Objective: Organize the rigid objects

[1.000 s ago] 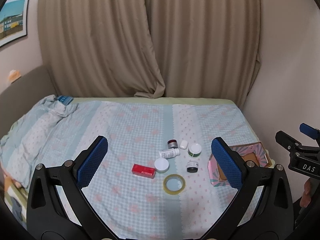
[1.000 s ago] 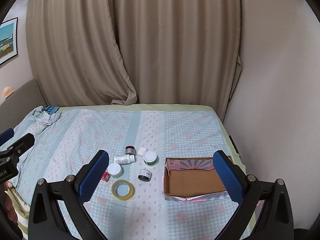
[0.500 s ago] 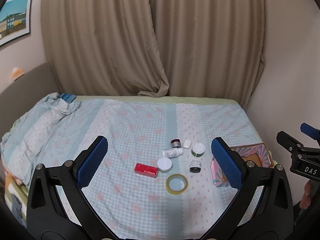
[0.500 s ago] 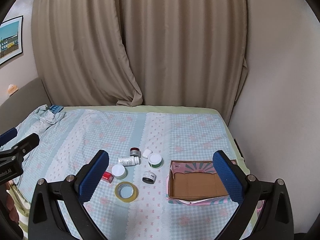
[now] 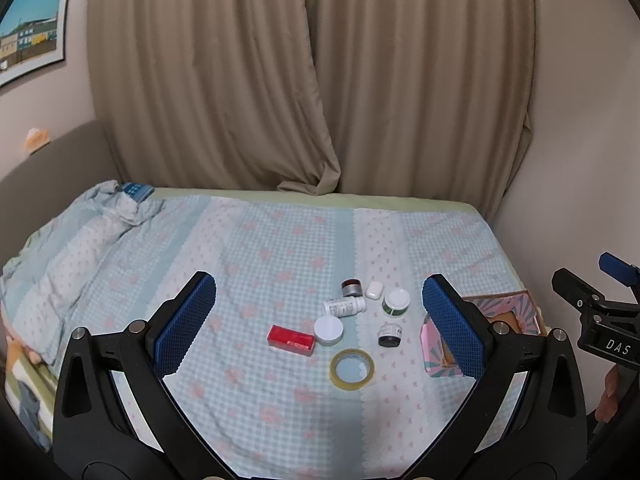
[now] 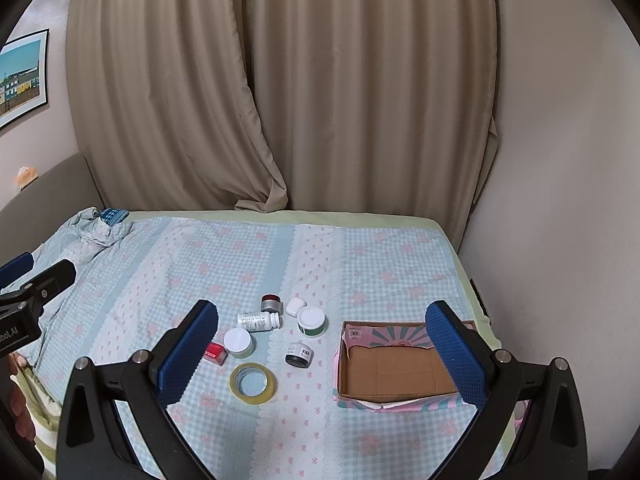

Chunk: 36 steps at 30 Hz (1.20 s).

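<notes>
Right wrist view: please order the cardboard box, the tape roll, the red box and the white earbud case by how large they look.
Largest to smallest:
1. cardboard box
2. tape roll
3. white earbud case and red box: unsure, because the left finger of the right gripper hides part of the red box.

A bed [image 6: 360, 256] is covered by a blue checked sheet. On it are laid a tape roll [image 6: 253, 383], a red box [image 5: 291, 340], several small jars [image 6: 311, 321], a fallen bottle [image 6: 258, 321], an open cardboard box [image 6: 396, 368] and a bunched blanket [image 5: 68, 248].
</notes>
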Motion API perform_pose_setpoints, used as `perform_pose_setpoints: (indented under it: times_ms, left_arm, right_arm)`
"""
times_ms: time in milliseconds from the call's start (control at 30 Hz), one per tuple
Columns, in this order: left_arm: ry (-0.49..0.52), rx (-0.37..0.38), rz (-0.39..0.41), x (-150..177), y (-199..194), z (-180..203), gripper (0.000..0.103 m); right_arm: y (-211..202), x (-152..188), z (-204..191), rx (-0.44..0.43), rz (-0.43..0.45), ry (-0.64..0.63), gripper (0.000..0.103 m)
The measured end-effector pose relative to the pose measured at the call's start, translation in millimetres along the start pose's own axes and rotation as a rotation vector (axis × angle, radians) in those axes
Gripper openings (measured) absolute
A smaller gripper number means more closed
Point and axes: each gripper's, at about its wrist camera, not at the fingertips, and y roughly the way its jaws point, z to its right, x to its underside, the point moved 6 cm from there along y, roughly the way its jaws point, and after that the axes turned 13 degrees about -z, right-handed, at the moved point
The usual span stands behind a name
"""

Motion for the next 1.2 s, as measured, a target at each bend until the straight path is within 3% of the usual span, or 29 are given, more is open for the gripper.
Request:
perform_pose_setpoints:
  times_ms: [667,1200]
  left_arm:
    - [0.005,0.010,-0.006,1,2,9,0.103]
    - [-0.031,0.004,-0.084,8,18,13,0.103]
  right_arm:
    - [1,3,7,0.001,0.009,0.011,0.103]
    - [9,2,11,-0.032,-0.015,-0.010,0.103]
